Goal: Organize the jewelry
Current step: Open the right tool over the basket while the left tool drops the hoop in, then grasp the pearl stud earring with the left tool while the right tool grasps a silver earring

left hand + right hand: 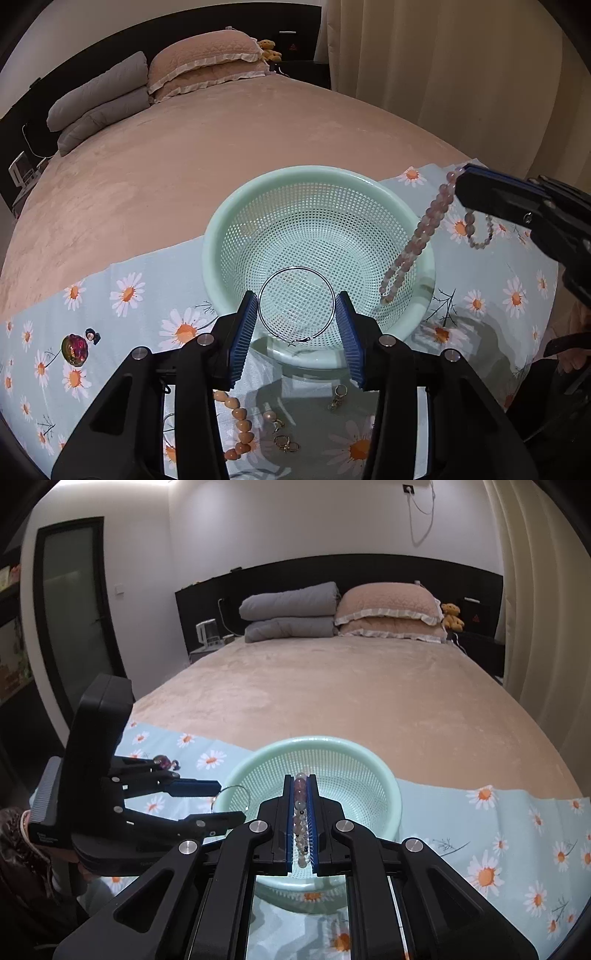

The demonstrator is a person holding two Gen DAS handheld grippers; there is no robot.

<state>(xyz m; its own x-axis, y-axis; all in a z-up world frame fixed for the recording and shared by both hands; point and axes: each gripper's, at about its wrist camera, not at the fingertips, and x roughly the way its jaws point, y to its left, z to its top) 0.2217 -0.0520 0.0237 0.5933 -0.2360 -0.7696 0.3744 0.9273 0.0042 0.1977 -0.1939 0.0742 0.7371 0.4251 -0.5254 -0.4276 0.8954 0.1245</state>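
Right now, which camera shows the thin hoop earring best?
The left wrist view: the hoop earring appears whole, between the left hand-held gripper's pads above the basket. The right wrist view shows it small, edge-on and partly hidden.
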